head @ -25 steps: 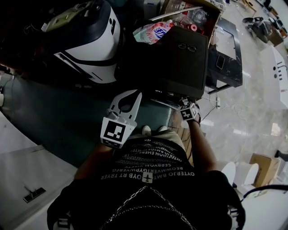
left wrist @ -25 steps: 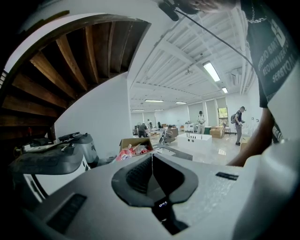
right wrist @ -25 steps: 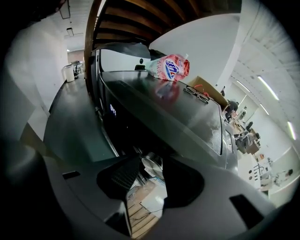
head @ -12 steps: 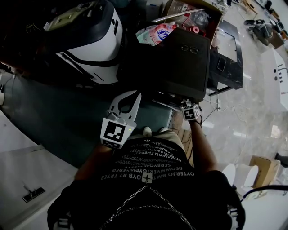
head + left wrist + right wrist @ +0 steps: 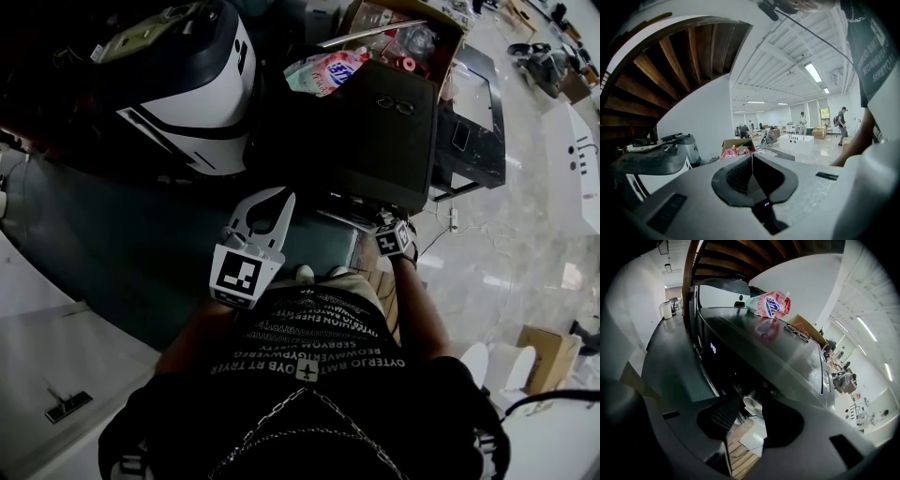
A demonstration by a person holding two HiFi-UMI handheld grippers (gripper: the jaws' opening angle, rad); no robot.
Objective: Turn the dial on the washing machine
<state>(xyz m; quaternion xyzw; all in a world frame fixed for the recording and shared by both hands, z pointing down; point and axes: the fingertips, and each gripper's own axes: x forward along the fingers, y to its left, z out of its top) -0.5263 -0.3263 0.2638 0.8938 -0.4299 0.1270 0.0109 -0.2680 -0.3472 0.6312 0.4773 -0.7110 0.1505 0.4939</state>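
The black washing machine (image 5: 375,122) stands in front of me, and its glossy top (image 5: 787,352) fills the right gripper view. On its dark front sits a small silvery dial (image 5: 752,405). My right gripper (image 5: 752,411) points steeply down at the dial; its jaws have just been closing and the pads hold the dial between them. In the head view only its marker cube (image 5: 394,237) shows, under the machine's front edge. My left gripper (image 5: 281,195) hangs apart to the left, shut and holding nothing, pad tips touching (image 5: 751,157).
A pink detergent pouch (image 5: 323,66) and a pair of glasses (image 5: 394,101) lie on the machine's top. A white and black appliance (image 5: 187,84) stands at left. A cardboard box (image 5: 403,28) of items is behind. A paper sheet (image 5: 752,437) lies on wooden slats below the dial.
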